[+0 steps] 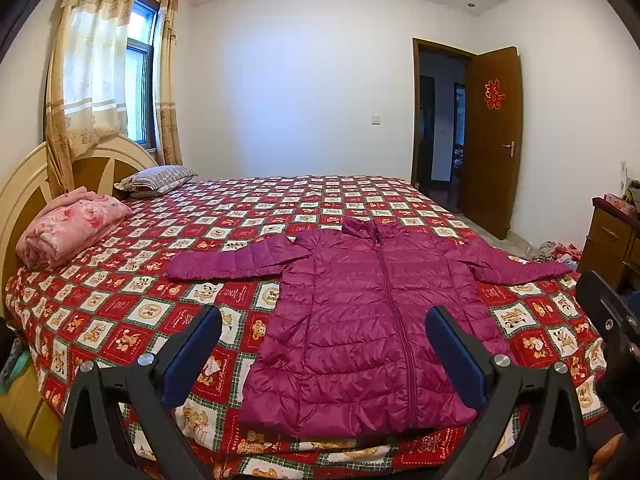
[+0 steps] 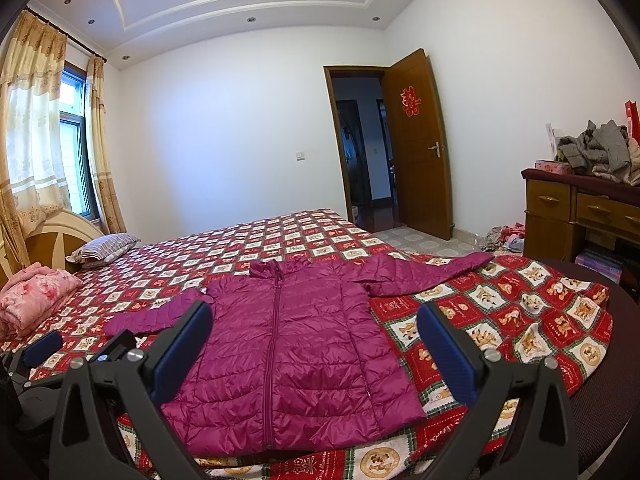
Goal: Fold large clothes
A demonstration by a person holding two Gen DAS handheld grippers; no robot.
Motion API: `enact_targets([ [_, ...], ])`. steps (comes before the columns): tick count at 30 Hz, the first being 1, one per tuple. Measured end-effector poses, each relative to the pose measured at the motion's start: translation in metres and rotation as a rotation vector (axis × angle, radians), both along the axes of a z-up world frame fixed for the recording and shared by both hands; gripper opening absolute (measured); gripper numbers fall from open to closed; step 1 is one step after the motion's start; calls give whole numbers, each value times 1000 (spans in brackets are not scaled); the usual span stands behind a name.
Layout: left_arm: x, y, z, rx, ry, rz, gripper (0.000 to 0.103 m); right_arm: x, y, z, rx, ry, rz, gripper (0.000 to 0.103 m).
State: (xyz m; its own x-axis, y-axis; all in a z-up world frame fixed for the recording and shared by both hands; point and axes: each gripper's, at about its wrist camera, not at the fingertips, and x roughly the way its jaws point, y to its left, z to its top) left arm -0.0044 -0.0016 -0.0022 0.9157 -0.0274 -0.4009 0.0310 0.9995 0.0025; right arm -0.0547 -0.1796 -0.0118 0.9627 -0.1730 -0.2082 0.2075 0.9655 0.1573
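A magenta quilted puffer jacket (image 1: 360, 320) (image 2: 288, 344) lies flat and zipped on the red patterned bed cover (image 1: 132, 312) (image 2: 500, 312), front up, collar pointing away, both sleeves spread sideways. My left gripper (image 1: 322, 320) hovers open above the near left hem, holding nothing. My right gripper (image 2: 314, 316) is open too, above the jacket's lower body, also holding nothing. The left gripper's fingers (image 2: 44, 346) show at the left edge of the right wrist view, and part of the right gripper's body (image 1: 612, 320) at the right edge of the left wrist view.
A folded pink quilt (image 1: 68, 228) (image 2: 32, 300) and a striped pillow (image 1: 156, 180) (image 2: 104, 248) lie by the headboard. A wooden dresser (image 2: 580, 212) piled with grey clothes (image 2: 600, 152) stands at the right. An open door (image 2: 416, 144) is beyond the bed, and clutter lies on the floor (image 2: 504, 238).
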Motion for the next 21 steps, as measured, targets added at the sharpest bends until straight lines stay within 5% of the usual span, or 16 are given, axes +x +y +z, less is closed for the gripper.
enact_targets([
  [21,0,0,2,0,-8,0,102,-1,2,-1,1,1,2,103],
])
